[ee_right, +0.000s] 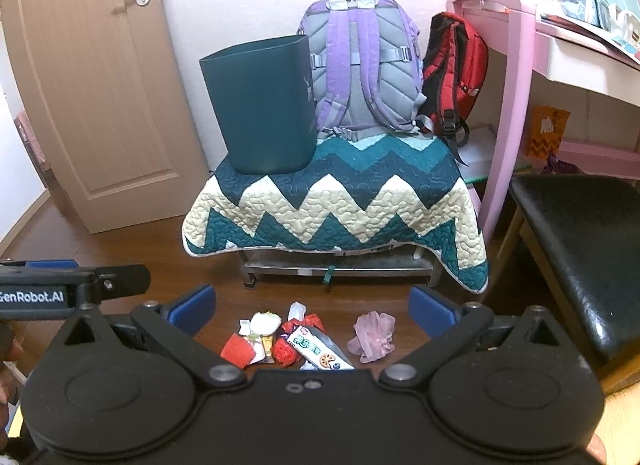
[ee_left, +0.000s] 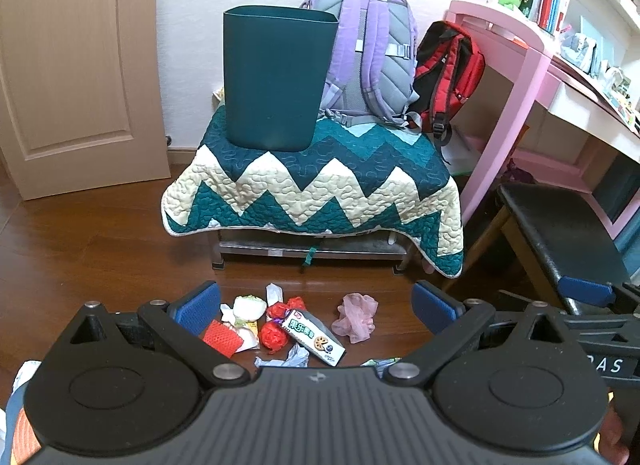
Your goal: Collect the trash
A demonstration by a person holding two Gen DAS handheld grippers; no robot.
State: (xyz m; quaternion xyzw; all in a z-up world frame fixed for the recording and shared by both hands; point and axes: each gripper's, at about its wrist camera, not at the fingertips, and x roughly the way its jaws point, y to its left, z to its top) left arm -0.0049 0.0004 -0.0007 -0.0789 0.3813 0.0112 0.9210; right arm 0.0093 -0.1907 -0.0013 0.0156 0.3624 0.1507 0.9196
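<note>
Both tools hovering above the floor, nothing picked up yet. Left gripper (ee_left: 316, 307) spread wide, holding nothing; right gripper (ee_right: 312, 307) also spread wide w/ nothing between the pads. Trash pile (ee_left: 280, 325) on the wood floor (ee_left: 100, 233), right between the left fingers, approx. at 12 o'clock and close. In the pile: snack box (ee_left: 314, 337) lying tilted, red net piece (ee_left: 222, 335) at 9 o'clock of it, red crumpled wrapper (ee_left: 274, 335) touching the box, white foam wrap (ee_left: 249, 307) at 10 o'clock, grey paper scrap (ee_left: 294, 357) at 6 o'clock, pink mesh ball (ee_left: 357, 317) apart at 3 o'clock. Dark green bin (ee_left: 276, 77) standing upright on the quilted cover (ee_left: 320, 185) of a low stool, far at 12 o'clock, w/ purple backpack (ee_left: 372, 53) just behind and red backpack (ee_left: 448, 73) at its 3 o'clock. Probably step one: choose a piece and go down. Risks, by judgement: items packed and touching, so closing on one may drag or scatter neighbours; thin scraps flat on floor may slip from pads; soft mesh may snag. Bin sits near the cover's edge, high, so a push w/ the hand could tip it; light pieces could miss the opening.
</note>
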